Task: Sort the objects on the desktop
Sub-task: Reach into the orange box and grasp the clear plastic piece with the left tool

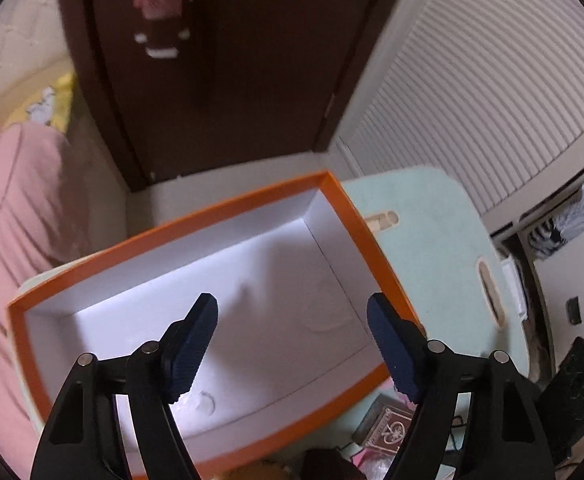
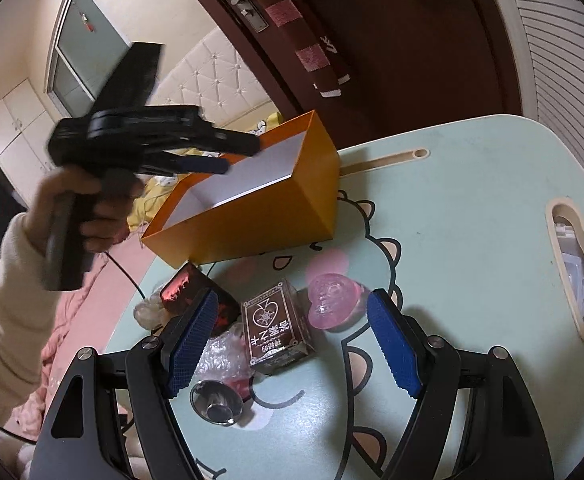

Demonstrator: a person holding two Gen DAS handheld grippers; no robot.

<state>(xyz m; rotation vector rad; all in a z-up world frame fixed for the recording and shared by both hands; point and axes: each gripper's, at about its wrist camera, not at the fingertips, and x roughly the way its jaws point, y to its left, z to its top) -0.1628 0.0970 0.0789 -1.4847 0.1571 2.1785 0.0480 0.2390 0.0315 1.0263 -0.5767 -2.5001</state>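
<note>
An orange box [image 1: 355, 216] with a white inside sits on the mint-green table [image 1: 431, 248]. My left gripper [image 1: 292, 300] hovers over it, open, with nothing between its fingers. In the right wrist view a hand holds that left gripper [image 2: 239, 156] above the orange box [image 2: 260, 216]. My right gripper [image 2: 292, 296] stands open low over the table [image 2: 471, 240]. A brown card box [image 2: 278, 328] lies between its fingers, apart from both pads. A pink heart-shaped piece [image 2: 329, 304] lies just beyond. A dark red box [image 2: 184, 286] sits by the left finger.
A shiny metal cup-like piece [image 2: 216, 400] and crumpled clear plastic [image 2: 220, 354] lie near the table's front left. The table has a handle slot [image 2: 575, 268] at right. A brown door [image 1: 232, 80] and a slatted cupboard [image 1: 491, 80] stand behind; pink bedding [image 1: 16, 220] lies left.
</note>
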